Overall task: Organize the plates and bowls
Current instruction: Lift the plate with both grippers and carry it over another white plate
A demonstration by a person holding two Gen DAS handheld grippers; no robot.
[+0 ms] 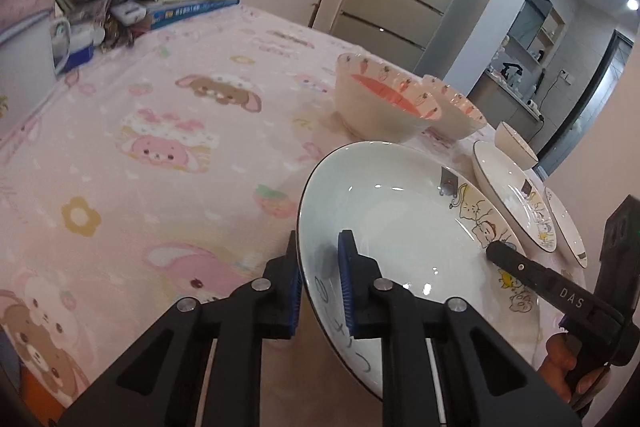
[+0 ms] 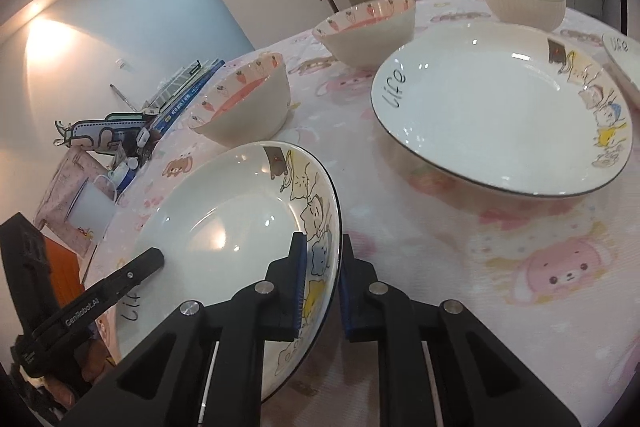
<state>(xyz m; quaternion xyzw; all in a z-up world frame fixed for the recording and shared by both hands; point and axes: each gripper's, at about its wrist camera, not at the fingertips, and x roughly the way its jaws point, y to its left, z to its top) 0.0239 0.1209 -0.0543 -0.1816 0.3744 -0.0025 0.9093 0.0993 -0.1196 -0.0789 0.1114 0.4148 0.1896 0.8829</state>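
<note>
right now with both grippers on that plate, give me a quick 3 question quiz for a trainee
1. True or false: both hand-held grippers clamp the rim of the same plate.
2. How many carrot-patterned bowls stand on the tablecloth? A) one B) two C) four
3. Fill in: the word printed on the second plate is ____.

Key: 1 true, left hand-held gripper and right hand-held gripper grip opposite edges. 2 B, near bowl and far bowl. 3 life.

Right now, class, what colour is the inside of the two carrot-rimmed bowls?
Coral pink inside both carrot-rimmed bowls; right wrist view shows it best.
</note>
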